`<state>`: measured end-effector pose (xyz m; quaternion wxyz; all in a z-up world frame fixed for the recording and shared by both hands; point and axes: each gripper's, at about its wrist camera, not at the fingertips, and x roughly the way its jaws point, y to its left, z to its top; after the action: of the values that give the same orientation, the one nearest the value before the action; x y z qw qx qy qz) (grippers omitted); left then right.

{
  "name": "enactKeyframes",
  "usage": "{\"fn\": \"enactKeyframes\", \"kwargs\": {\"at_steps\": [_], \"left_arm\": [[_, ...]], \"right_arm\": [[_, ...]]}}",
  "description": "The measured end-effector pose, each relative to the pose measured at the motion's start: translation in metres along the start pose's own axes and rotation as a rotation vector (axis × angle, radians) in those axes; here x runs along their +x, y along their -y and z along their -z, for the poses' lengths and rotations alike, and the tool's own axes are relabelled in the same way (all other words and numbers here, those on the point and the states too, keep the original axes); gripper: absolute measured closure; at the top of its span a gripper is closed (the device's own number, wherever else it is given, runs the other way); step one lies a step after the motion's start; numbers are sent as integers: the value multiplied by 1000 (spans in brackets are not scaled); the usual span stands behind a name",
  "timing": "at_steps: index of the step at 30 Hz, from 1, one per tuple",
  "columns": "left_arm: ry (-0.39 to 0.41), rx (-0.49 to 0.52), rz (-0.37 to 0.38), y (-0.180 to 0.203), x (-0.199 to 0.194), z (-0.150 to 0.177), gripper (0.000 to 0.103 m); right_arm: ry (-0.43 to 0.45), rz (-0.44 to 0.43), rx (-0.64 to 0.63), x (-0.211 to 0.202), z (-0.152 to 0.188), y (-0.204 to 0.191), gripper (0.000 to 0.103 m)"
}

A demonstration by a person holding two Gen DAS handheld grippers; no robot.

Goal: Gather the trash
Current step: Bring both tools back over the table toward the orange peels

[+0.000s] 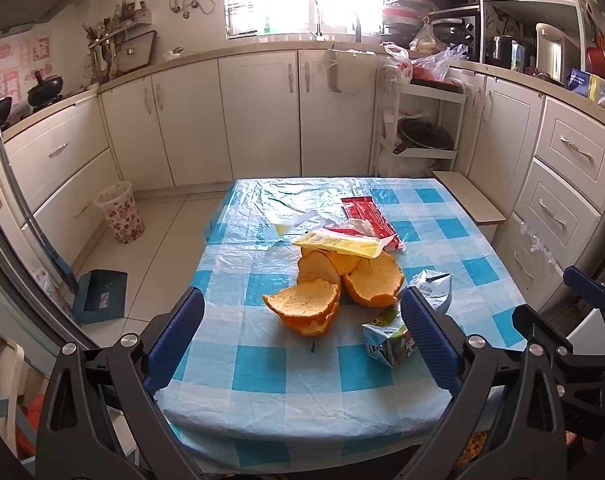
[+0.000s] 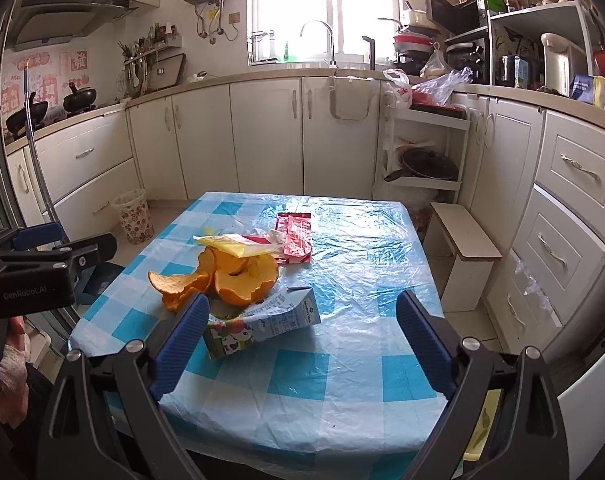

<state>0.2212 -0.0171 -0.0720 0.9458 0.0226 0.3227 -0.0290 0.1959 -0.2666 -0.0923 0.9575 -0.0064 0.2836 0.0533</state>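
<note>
A heap of orange peels (image 1: 330, 284) sits near the middle of the surface (image 1: 302, 392), which is covered in a blue-and-white checked plastic cloth. In the left wrist view a yellow wrapper (image 1: 342, 245) rests across the top of the peels at 12 o'clock, with a red packet (image 1: 368, 216) lying flat just beyond it and a crumpled scrap of white plastic (image 1: 290, 226) off toward 10 o'clock. Two flattened milk cartons lie at about 4 o'clock from the peels — a grey-white one (image 1: 432, 286) close beside the heap, and a printed one (image 1: 388, 340) nearer the camera, partly hidden behind the gripper's right finger.

The left gripper (image 1: 302, 332) hangs above the near edge of the surface, its blue fingers spread wide and holding nothing; the peels lie ahead of the gap between them. The right gripper (image 2: 302, 336) is likewise wide open and empty, with a crushed milk carton (image 2: 262, 324) lying just beside its left finger, whether touching it I cannot tell.

Farther out, a floral wastebasket (image 1: 120, 216) stands on the tiled floor at about 9 o'clock from the surface, near the cabinet drawers. A blue dustpan (image 1: 100, 296) lies on the floor closer in, and a small wooden stool (image 2: 464, 256) stands at the surface's right side.
</note>
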Motion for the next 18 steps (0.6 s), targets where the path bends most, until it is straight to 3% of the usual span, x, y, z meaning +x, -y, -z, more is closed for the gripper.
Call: {"fn": "enactKeyframes", "kwargs": {"at_steps": [9,15,18], "left_arm": [[-63,9,-14,-3,13,2,8],[-228,-126,12,-36,43,11,8],[-265,-177,23,-49,50,16,8]], "right_arm": [[-17,-13,21,6,-1,6,12],[-52,-90,72,27,-6,10,12],[-86,-128,82,41,-6,9,12]]}}
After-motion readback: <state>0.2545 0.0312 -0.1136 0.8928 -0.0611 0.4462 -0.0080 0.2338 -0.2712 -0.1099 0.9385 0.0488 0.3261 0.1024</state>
